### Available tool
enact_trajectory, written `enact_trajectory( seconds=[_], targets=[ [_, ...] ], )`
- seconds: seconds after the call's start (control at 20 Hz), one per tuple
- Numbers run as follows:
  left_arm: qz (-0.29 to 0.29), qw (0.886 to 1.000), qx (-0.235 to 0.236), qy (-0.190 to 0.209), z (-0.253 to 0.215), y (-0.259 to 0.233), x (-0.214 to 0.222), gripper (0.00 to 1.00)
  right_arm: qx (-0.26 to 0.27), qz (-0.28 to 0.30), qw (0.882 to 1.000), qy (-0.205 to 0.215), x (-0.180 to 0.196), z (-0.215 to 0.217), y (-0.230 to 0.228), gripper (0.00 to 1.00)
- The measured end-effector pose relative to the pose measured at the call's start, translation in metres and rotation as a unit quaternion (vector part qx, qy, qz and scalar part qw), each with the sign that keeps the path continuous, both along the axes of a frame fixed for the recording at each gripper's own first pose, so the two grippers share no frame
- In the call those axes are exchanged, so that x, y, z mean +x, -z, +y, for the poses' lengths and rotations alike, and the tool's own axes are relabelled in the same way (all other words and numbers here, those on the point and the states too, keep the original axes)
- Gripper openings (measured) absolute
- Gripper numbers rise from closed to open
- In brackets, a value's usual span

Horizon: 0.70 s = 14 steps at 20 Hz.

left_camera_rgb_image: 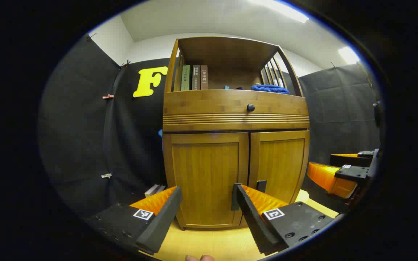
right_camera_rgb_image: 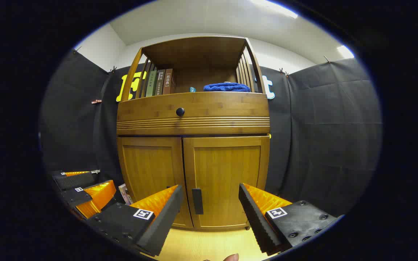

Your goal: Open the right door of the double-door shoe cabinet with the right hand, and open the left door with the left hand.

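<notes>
In the left gripper view, the left tool (left_camera_rgb_image: pixel 205 203) is seen with its fingers spread wide and nothing held between them; the left door (left_camera_rgb_image: pixel 206 181) of the shoe cabinet (left_camera_rgb_image: pixel 236 119) is framed in the gap, apart from both fingers. The dark handle at that door's inner edge is partly covered by the right-hand finger (left_camera_rgb_image: pixel 247 210). In the right gripper view, the right tool (right_camera_rgb_image: pixel 210 204) is likewise held wide and unloaded, and the right door (right_camera_rgb_image: pixel 227 177) with its dark vertical handle (right_camera_rgb_image: pixel 197 201) is seen between the fingers, untouched. Both doors are shut. The cabinet stands on a pale wooden floor (right_camera_rgb_image: pixel 201 246), backed by the black cloth wall. Each tool is also caught at the edge of the other's view, off to the side of the cabinet. Above the doors a drawer front with a round dark knob (right_camera_rgb_image: pixel 180 111) is seen. On the open shelf at the top, three books (right_camera_rgb_image: pixel 160 82) stand at the left end and a folded blue towel (right_camera_rgb_image: pixel 226 87) lies toward the right.
</notes>
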State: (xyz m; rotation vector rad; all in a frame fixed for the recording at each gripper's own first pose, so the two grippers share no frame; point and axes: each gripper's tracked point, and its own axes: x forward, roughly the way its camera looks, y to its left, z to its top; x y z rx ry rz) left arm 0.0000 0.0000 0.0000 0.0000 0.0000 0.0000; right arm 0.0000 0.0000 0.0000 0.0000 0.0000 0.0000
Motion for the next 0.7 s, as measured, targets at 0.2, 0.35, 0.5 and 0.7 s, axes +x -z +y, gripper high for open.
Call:
enact_trajectory(
  seconds=[0.2,0.35,0.5,0.7],
  targets=[
    [0.0,1.0,0.002,0.0,0.0021,-0.0008,0.002,0.93,0.001,-0.001,1.0,-0.003,0.0036,0.002,-0.0021,0.97],
    [0.0,1.0,0.004,-0.002,0.0038,-0.0012,0.0036,0.92,0.001,0.0,1.0,-0.003,0.0049,0.0014,-0.0035,0.97],
    [0.0,1.0,0.004,-0.003,0.0044,-0.0019,0.0052,0.92,0.006,0.005,1.0,-0.003,0.0081,-0.0016,-0.0011,0.99],
    [-0.001,1.0,0.007,-0.001,0.0023,-0.0039,0.0057,0.92,0.003,0.005,1.0,-0.005,0.0084,-0.002,-0.0021,0.99]
  ],
)
